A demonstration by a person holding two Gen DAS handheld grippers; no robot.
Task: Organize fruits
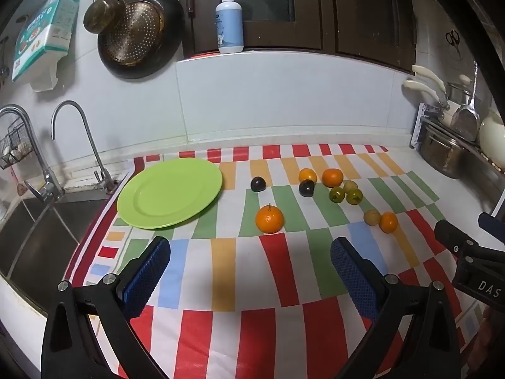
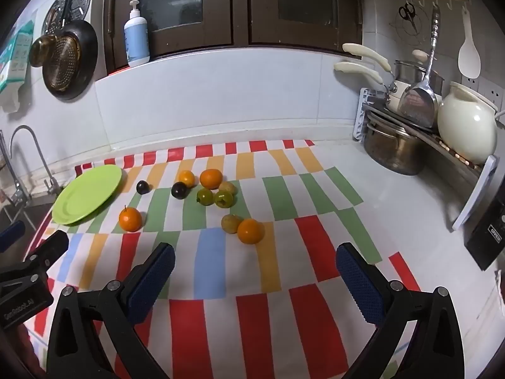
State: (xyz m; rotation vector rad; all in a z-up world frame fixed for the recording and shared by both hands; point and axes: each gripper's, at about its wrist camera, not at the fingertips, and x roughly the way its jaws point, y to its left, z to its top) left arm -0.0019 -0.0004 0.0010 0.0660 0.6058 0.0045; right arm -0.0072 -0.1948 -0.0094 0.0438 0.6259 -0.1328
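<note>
A striped cloth (image 2: pixel 284 315) is spread beneath the gripper. Far ahead and to the left, a pump bottle (image 2: pixel 136 36) is set on the ledge and a perforated pan (image 2: pixel 68 60) is hung on the wall. Ahead to the right, a cream pot (image 2: pixel 465 126) and a steel pot (image 2: pixel 394 151) are seen. At far left, a faucet (image 1: pixel 79 139) is seen over the sink (image 1: pixel 38 240).

Fruits loose on striped cloth (image 1: pixel 284 271); green plate (image 1: pixel 170 192) bare.

Plate lies flat at the cloth's left end, beside the sink. Stemmed orange (image 1: pixel 269 219) sits alone, nearest the plate's right rim. One dark plum (image 1: pixel 258 184) apart, further back. Cluster to the right: small orange (image 1: pixel 307 175), larger orange (image 1: pixel 332 177), second dark plum (image 1: pixel 306 188), two green fruits (image 1: pixel 336 194) (image 1: pixel 354 196) touching, one yellowish fruit (image 1: pixel 350 185). Nearer pair: yellowish fruit (image 1: pixel 372 217) touching an orange (image 1: pixel 388 222).
</note>
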